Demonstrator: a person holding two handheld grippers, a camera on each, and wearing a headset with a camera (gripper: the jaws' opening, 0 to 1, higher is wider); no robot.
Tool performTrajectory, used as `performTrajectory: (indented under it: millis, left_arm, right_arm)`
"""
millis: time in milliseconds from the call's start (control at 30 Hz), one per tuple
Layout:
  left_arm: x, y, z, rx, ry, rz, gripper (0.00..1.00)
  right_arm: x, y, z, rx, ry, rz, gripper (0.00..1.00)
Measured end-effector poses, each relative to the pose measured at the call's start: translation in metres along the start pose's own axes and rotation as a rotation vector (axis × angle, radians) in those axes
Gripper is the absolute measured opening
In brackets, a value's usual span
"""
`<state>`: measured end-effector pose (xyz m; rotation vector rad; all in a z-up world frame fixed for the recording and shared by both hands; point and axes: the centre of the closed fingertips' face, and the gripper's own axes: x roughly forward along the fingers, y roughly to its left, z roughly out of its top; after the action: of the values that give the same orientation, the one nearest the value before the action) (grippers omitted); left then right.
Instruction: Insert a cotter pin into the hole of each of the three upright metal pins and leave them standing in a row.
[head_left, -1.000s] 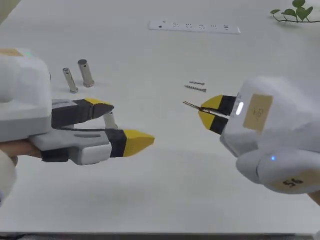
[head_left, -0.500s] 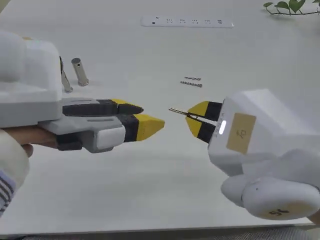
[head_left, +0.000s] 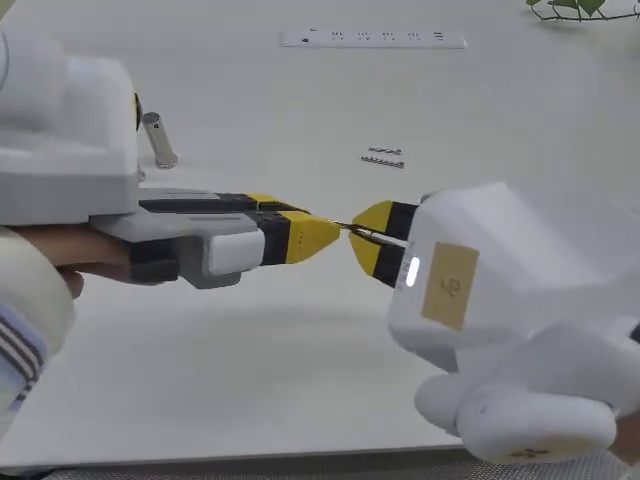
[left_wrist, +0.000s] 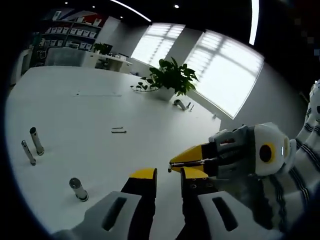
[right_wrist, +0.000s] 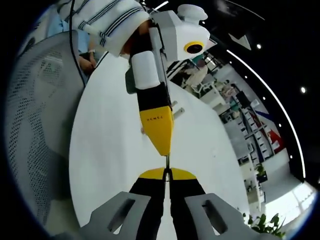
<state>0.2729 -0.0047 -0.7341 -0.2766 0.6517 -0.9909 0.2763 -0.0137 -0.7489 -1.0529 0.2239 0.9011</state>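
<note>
My right gripper is shut on a thin cotter pin, whose free end points left. My left gripper hovers over the table with its yellow tips almost touching that free end. In the left gripper view its jaws stand a narrow gap apart with nothing between them, and the cotter pin reaches just to that gap. Three upright metal pins stand on the table. In the head view one metal pin shows behind the left gripper. The right gripper view shows the cotter pin clamped at my right gripper.
Two loose cotter pins lie on the white table beyond the grippers. A white power strip lies at the far edge. A potted plant stands at the far right. A mesh chair is beside the table.
The left gripper has moved right and its jaws have narrowed. The right gripper has moved left with the cotter pin, so the two sets of tips now nearly meet.
</note>
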Motion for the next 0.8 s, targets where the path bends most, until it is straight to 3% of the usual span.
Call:
performTrajectory:
  millis: [133, 500, 800]
  left_arm:
    - [0.0006, 0.0014, 0.0021, -0.018, -0.006, -0.003, 0.08]
    - [0.0013, -0.0033, -0.0005, -0.022, 0.005, -0.022, 0.06]
    - [-0.0008, 0.0015, -0.0019, -0.014, 0.012, -0.012, 0.02]
  right_arm:
    - [0.0007, 0.0015, 0.0031, -0.016, -0.003, -0.003, 0.02]
    - [-0.0005, -0.0009, 0.0048, -0.022, -0.005, -0.017, 0.02]
    - [0.0008, -0.0007, 0.0058, -0.036, -0.008, -0.017, 0.02]
